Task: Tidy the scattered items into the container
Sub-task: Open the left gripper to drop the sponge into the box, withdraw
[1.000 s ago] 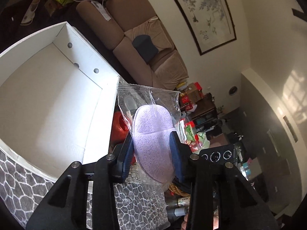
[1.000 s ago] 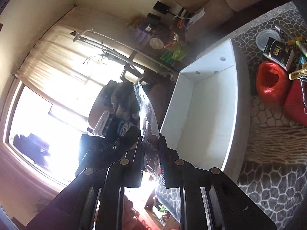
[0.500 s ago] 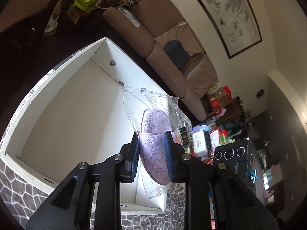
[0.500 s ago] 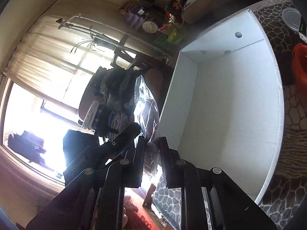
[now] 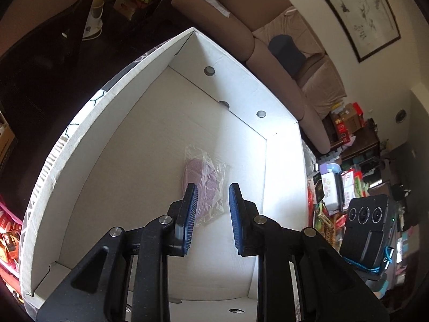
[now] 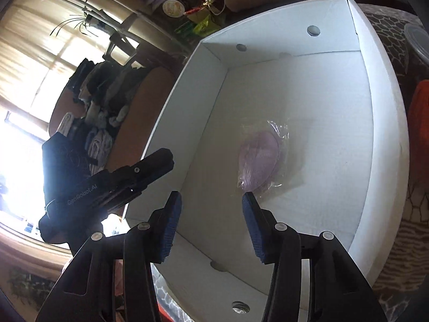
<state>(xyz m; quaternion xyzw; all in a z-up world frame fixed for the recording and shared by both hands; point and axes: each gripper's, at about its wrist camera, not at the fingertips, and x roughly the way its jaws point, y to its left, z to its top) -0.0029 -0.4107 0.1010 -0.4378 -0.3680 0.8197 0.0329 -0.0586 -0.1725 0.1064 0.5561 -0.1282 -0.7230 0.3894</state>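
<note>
A tan sofa (image 5: 270, 61) with a dark blue cushion (image 5: 287, 51) runs from twelve o'clock toward three in the left wrist view, below a framed ink painting (image 5: 356, 8) at one o'clock. Stacked boxes and packets (image 5: 346, 123) crowd the floor at three o'clock, and a white iron (image 5: 93, 18) stands at eleven. In the right wrist view, a bright curtained window (image 6: 34, 67) fills nine to ten o'clock, folded clothes (image 6: 93, 112) sit beside it, and a honeycomb-patterned cloth (image 6: 394, 48) shows at two o'clock.

left tool (image 5: 211, 209) hides part of the bagged sponge (image 5: 203, 182).
</note>
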